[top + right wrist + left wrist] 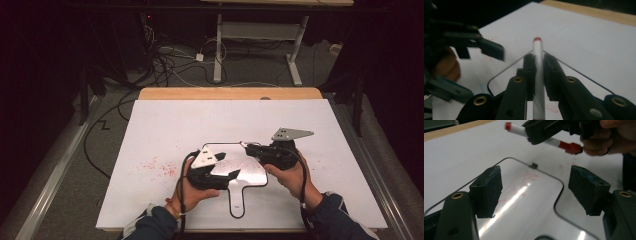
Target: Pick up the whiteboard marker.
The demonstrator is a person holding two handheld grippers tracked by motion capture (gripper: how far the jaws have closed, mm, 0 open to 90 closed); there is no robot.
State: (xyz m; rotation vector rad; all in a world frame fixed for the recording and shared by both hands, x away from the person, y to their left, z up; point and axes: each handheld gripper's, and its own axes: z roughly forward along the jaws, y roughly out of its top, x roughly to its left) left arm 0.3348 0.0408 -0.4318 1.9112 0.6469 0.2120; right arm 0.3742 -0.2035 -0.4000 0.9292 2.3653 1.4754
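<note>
As I read the table from left to right, red smears (159, 167) mark the white sheet (175, 125) first, then comes my left gripper (231, 175), held low over the board (252, 172), a small glossy whiteboard with a dark rim and a handle tab pointing toward me. Its jaws stand apart with nothing between the pads (487, 188); in the left gripper view faint red scribbles (520, 180) show on the board beneath them. Right of it, my right gripper (248, 148) is clamped on the marker (541, 138), a white barrel with red ends, raised clear of the board near its far right corner. In the right gripper view the marker (538, 72) runs straight out between the closed jaws, gripped around mid-barrel, one red end pointing away.

I judge the marker light, stiff and smooth, so it may slip or swivel when pressed on the board; a hold on the barrel, close to the writing end, should steady it. The board looks thin, rigid and slick, likely to slide on the sheet, best pinned flat or taken by its handle or rim.
</note>
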